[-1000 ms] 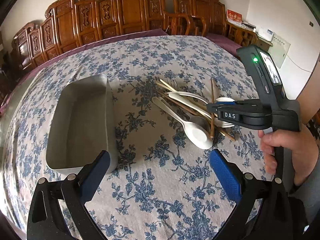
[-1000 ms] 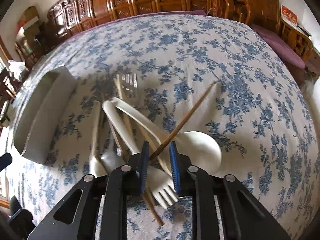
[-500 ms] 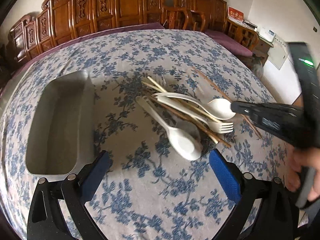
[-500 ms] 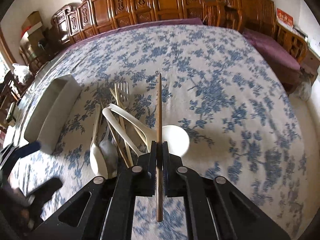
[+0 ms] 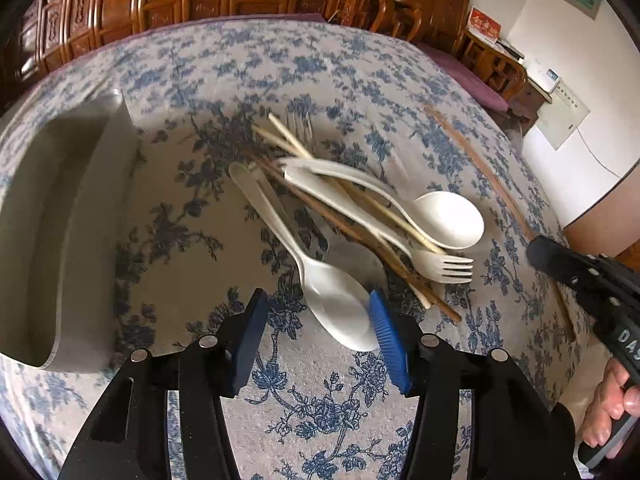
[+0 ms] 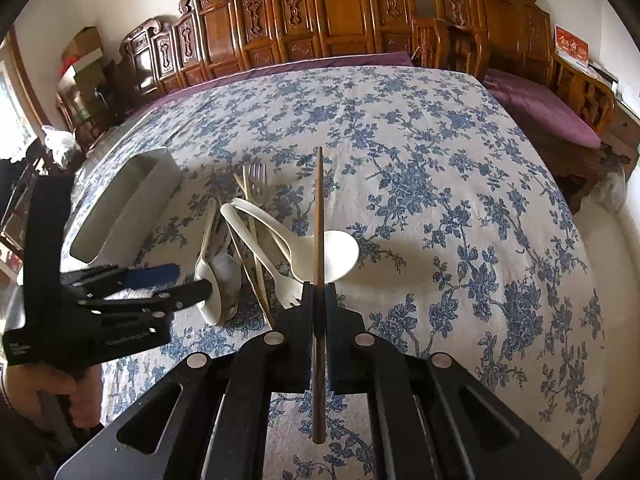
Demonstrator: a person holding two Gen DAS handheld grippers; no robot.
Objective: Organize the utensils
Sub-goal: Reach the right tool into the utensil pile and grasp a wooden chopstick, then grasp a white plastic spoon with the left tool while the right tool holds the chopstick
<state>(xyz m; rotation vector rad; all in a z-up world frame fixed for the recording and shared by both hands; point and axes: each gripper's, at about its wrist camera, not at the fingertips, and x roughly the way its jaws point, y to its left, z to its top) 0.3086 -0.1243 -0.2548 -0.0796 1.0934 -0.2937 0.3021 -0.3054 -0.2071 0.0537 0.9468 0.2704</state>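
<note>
A: Right gripper (image 6: pixel 318 300) first. State?

B: Clamped on a dark wooden chopstick (image 6: pixel 318 216). The stick runs straight toward 12 o'clock from the jaws, clear above the cloth, with its tail poking back toward 6 between the finger mounts.

A: Left gripper (image 5: pixel 316 332)?

B: Jaws part-spread; they have just been closing. The bowl of a white spoon (image 5: pixel 334 300) lies between the blue pads, and the right pad (image 5: pixel 386 338) overlaps its edge. Contact on the left pad not seen, so I log it as not yet gripping.

A: The remaining utensils?

B: Pile at 12 to 1 o'clock of the left gripper: a second spoon (image 5: pixel 448 220), a white fork (image 5: pixel 440 266), pale chopsticks (image 5: pixel 288 138) crossing under them. A metal spoon beneath the pile is blurred, hard to make out. The grey tray (image 5: pixel 60 216) sits at 10 o'clock, its near corner cut by the frame edge.

A: Anything else obscured?

B: The hand (image 5: pixel 608 404) on the right gripper shows only as fingers at 4 o'clock.

A: Surface, room?

B: Blue-flowered tablecloth (image 6: pixel 420 160); carved wooden chairs (image 6: pixel 332 12) along the far wall.
</note>
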